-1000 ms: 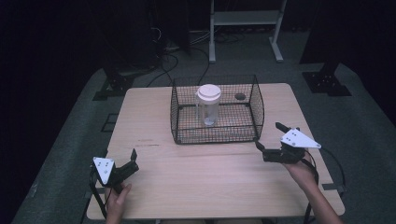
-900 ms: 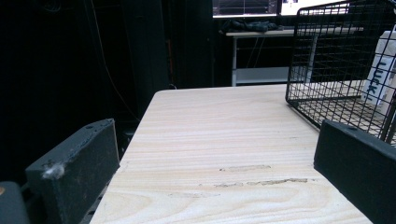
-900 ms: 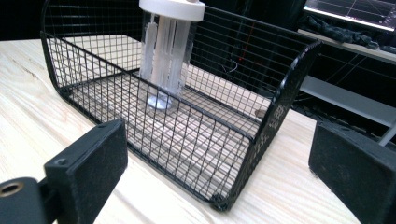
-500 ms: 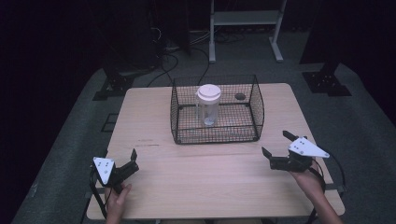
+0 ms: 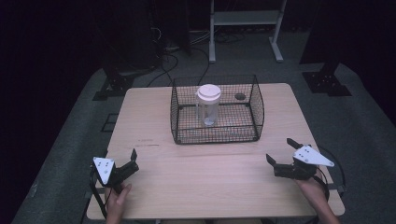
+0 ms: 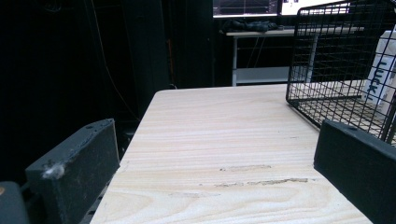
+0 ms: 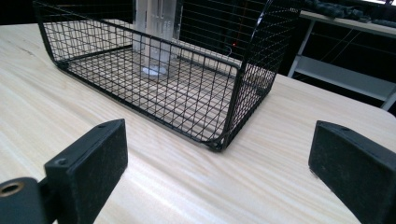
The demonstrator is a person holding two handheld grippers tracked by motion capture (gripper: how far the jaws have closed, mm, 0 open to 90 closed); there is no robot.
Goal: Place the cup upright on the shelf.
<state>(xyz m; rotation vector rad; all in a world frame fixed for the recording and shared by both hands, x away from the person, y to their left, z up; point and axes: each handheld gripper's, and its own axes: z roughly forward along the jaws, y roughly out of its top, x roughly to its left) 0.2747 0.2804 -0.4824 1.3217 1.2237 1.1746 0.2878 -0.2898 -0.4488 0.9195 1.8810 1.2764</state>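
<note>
Standing upright inside the wire basket [image 5: 254, 109], the clear jar with a white lid [image 5: 208, 105] waits, well apart from both. The right gripper [image 5: 284, 151] and left gripper [image 5: 134, 161] are wide open and empty, right one nearer the basket.

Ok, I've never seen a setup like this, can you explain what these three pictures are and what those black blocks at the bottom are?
A person sits at a wooden table and holds a hand-held two-jaw grasping tool in each hand: the left tool and the right tool. One picture comes from a camera above the table. The other two come from cameras riding on each tool, so the black blocks are that tool's own jaws. On the table stands a black wire basket with a clear jar with a white lid inside it. Both tools are open and hold nothing, resting near the table's front edge, apart from the basket.
</note>
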